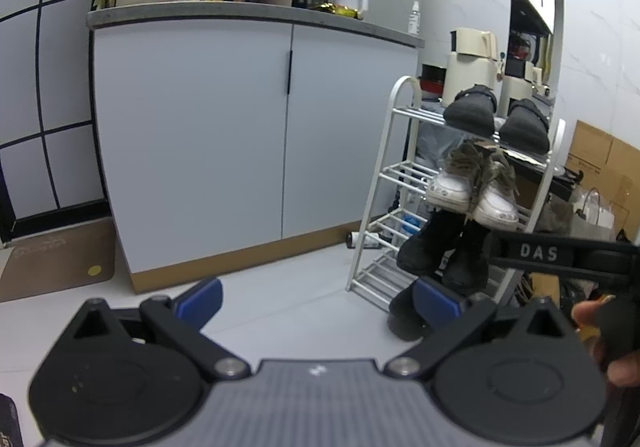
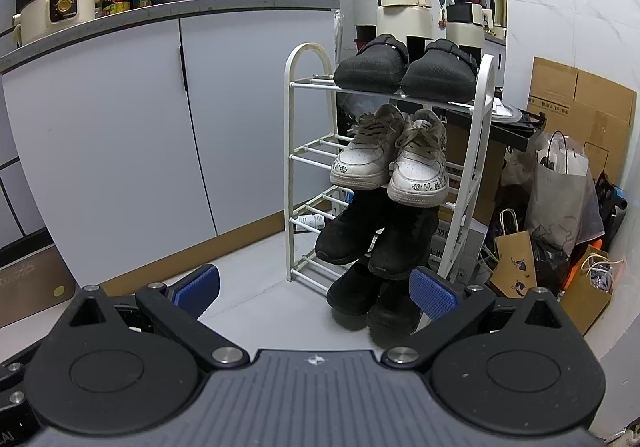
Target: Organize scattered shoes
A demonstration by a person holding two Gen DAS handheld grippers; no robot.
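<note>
- The left gripper [image 1: 318, 301] is seen with its blue-padded fingers spread wide apart, nothing between them, above pale floor [image 1: 280, 311].
- The right gripper [image 2: 316, 287] is likewise spread apart and empty, aimed at the foot of a white shoe rack [image 2: 291, 151].
- Four tiers of shoes are shown in full by the right wrist view: black slippers [image 2: 404, 67] on the top tier, white sneakers [image 2: 390, 163] with loose laces on the second, black shoes [image 2: 376, 239] on the third, and black boots [image 2: 368, 299] lowest, toes reaching past the rack's front; whether they rest on the bottom tier or on the floor cannot be told.
- In the left wrist view the rack [image 1: 394, 151] is set far to the right and seen at an angle; the lowest boots [image 1: 404, 313] are partly hidden behind the right finger.
- Only the left wrist view shows a black bar lettered "DAS" [image 1: 560, 253] crossing in front of the rack, with fingers of a hand [image 1: 592, 313] at the right edge.
- Only the right wrist view shows cardboard boxes [image 2: 580, 99] and paper bags [image 2: 514, 263] crowded right of the rack.
- A white cabinet [image 2: 120, 127] with cookers on its counter stands left of the rack in both views.
</note>
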